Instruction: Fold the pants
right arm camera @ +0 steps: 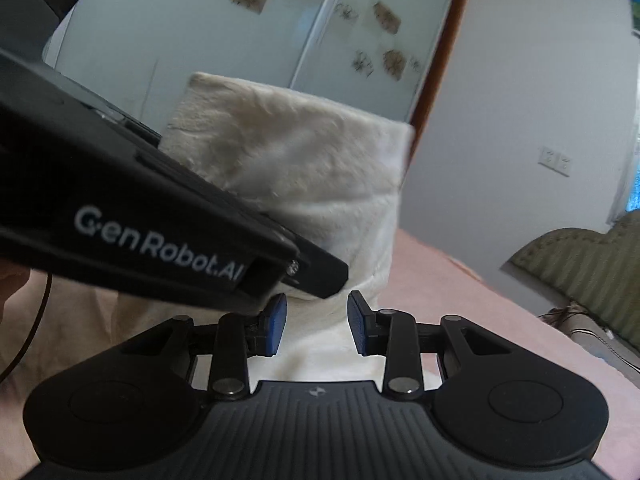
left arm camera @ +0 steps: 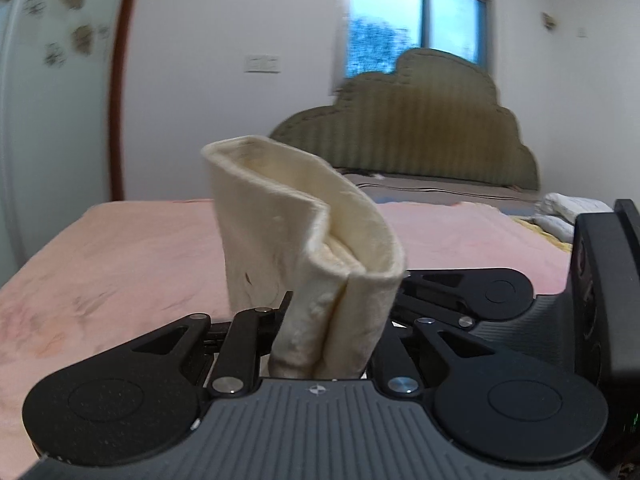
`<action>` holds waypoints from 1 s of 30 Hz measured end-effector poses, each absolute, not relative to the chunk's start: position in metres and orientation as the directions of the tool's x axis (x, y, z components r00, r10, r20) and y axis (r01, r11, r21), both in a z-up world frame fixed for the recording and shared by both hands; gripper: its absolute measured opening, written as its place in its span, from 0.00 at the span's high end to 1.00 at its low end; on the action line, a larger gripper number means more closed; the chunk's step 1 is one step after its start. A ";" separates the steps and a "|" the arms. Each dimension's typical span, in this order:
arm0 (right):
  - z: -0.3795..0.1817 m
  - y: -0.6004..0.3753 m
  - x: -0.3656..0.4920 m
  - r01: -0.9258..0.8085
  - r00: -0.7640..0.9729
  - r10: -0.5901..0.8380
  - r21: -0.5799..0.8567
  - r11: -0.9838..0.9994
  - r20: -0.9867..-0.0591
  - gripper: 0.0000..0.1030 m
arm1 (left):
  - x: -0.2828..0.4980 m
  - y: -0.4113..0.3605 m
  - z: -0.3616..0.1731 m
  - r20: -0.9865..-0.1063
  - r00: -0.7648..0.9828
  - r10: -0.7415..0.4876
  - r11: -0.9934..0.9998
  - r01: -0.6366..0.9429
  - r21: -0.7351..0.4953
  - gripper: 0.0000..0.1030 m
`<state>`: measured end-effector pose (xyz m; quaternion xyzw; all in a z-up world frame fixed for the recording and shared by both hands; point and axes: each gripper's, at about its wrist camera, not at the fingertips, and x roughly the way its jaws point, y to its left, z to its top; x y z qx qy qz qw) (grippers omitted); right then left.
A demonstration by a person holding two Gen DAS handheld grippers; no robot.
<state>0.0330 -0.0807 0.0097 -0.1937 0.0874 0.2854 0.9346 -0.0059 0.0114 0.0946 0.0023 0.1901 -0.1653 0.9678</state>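
Your left tool [left arm camera: 326, 344] is clamped on a bunched section of the pants [left arm camera: 304, 240], and the cloth stands up out of the jaws in a thick folded loop, lifted above the bed [left arm camera: 120, 248]. Your right tool [right arm camera: 316, 322] has its blue pads [right arm camera: 276, 324] parted with nothing between them; the pants hang just beyond its tips, and the left tool's black body crosses in front of them in the right wrist view.

To make this fold clean, bring the right tool onto the hanging cloth a little below the left grip, so that you pinch all the layers together and not just the outer one. Then lower both ends evenly onto the bed and let the loop flatten before you let go.

The pants are cream, soft and fleecy, with a fuzzy nap and a thick rolled edge at the top; they will likely spring open if released early. How many layers sit in the left grip is hard to tell, perhaps three. The bed cover is pink and plush, so expect drag.
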 end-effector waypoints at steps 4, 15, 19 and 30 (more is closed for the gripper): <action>0.012 -0.118 0.028 -0.545 0.836 0.491 -0.258 0.798 -0.245 0.68 | -0.008 -0.027 0.093 -0.358 0.851 -0.384 0.917 0.398 -0.037 0.82; 0.010 -0.223 0.018 -0.444 0.878 0.396 -0.150 0.883 -0.270 0.67 | 0.003 -0.131 0.070 -0.378 0.771 -0.512 0.839 0.543 -0.030 0.79; 0.007 -0.251 0.027 -0.424 0.882 0.371 -0.147 0.893 -0.290 0.67 | 0.011 -0.161 0.061 -0.392 0.740 -0.546 0.816 0.575 -0.052 0.77; -0.009 -0.289 0.037 -0.379 0.879 0.304 -0.150 0.913 -0.367 0.67 | 0.032 -0.210 0.033 -0.446 0.684 -0.577 0.794 0.597 -0.114 0.75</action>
